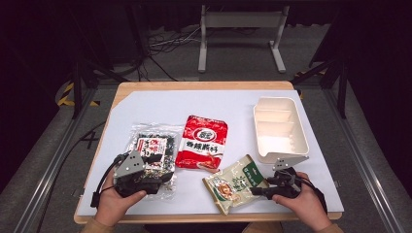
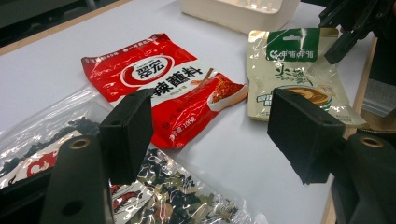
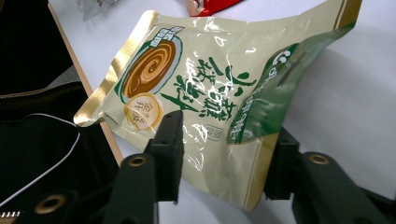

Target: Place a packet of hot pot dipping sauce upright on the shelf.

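A beige and green sauce packet (image 1: pixel 235 184) lies near the table's front edge, its green end bent upward. My right gripper (image 1: pixel 260 187) is open around that packet's near corner (image 3: pixel 201 88); one jaw is over the packet and the other behind it. My left gripper (image 1: pixel 158 175) hovers open over a clear packet of dark dried seaweed (image 1: pixel 150 145). Between its jaws (image 2: pixel 215 135) I see the clear packet (image 2: pixel 177 196) and bare table. A red seasoning packet (image 1: pixel 201 141) lies flat between the two others.
A white divided tray (image 1: pixel 302 131) stands empty at the right of the white mat, beyond my right gripper. The right gripper (image 2: pixel 350 28) also appears far off in the left gripper view. The table's wooden front edge (image 3: pixel 95 116) runs just beside the beige packet.
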{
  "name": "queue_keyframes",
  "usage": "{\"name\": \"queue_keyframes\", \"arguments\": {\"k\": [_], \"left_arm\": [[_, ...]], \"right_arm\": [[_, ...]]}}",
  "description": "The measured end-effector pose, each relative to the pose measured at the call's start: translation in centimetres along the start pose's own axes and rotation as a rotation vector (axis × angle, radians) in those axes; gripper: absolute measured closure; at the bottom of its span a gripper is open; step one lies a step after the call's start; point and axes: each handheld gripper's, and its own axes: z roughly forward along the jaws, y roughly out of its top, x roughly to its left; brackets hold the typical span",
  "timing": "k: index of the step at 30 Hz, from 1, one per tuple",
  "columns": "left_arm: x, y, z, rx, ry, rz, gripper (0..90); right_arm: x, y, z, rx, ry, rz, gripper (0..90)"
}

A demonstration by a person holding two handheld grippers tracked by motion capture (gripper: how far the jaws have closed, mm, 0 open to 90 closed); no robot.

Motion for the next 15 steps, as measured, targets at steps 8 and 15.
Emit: {"name": "queue_keyframes", "arguments": {"k": [8, 15], "left_arm": [[0.02, -0.03, 0.02, -0.003, 0.0, 0.001, 31.6], [-0.01, -0.01, 0.04, -0.006, -0.003, 0.005, 30.4]], "right_arm": [[-0.02, 0.13, 0.54, 0.043, -0.022, -0.029, 87.1], [0.45, 0.47, 0.3, 0.044, -0.037, -0.045, 89.2]]}}
